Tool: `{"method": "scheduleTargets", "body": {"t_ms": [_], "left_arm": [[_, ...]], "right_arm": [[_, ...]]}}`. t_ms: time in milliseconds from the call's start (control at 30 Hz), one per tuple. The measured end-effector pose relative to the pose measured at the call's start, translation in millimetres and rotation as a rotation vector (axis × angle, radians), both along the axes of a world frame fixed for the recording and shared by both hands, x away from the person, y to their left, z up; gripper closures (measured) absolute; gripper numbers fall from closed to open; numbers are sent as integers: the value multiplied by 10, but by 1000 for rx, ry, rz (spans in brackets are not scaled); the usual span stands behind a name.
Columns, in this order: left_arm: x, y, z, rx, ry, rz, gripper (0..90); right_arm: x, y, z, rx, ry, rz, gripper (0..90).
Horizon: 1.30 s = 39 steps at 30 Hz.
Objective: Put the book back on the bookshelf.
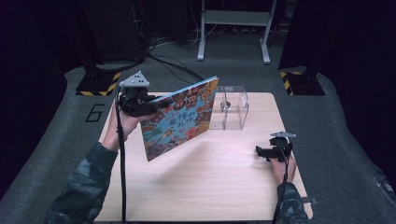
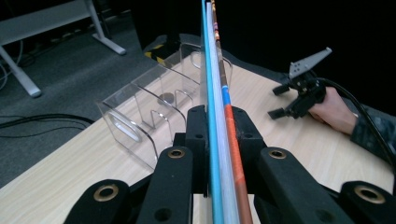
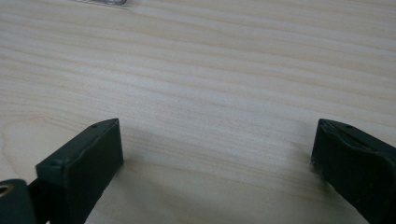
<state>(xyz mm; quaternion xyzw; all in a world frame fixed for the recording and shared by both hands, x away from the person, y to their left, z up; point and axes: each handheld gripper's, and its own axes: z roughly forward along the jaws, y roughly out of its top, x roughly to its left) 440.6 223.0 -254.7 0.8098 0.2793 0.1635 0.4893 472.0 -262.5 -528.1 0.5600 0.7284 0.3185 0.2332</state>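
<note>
Above the pale wooden bench (image 1: pixel 205 182), the left gripper (image 1: pixel 156 103) pinches one edge of the thin colourful picture book (image 1: pixel 180 119), which could pivot or slip beside the clear acrylic rack (image 1: pixel 229 107); right gripper (image 1: pixel 265 153) rests wide open.

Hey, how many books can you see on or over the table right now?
1. The picture book is held up above the table's left side, clamped in the left tongs, beside the clear acrylic rack. The rack's slots look bookless.
</note>
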Motion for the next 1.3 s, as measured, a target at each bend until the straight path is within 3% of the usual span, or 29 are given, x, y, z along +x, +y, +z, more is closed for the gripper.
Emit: {"method": "scheduleTargets", "body": {"t_ms": [233, 700, 1133, 1300], "left_arm": [[39, -37, 57, -33, -3, 40, 805], [-50, 184, 20, -40, -18, 132, 805], [20, 14, -103, -58, -13, 216, 805], [98, -10, -173, -92, -2, 255, 805]], "right_arm": [[-1, 1, 1, 4, 0, -2, 18], [0, 10, 1, 6, -1, -1, 20], [-1, 13, 0, 5, -3, -3, 20], [0, 13, 0, 5, -3, -3, 21]]}}
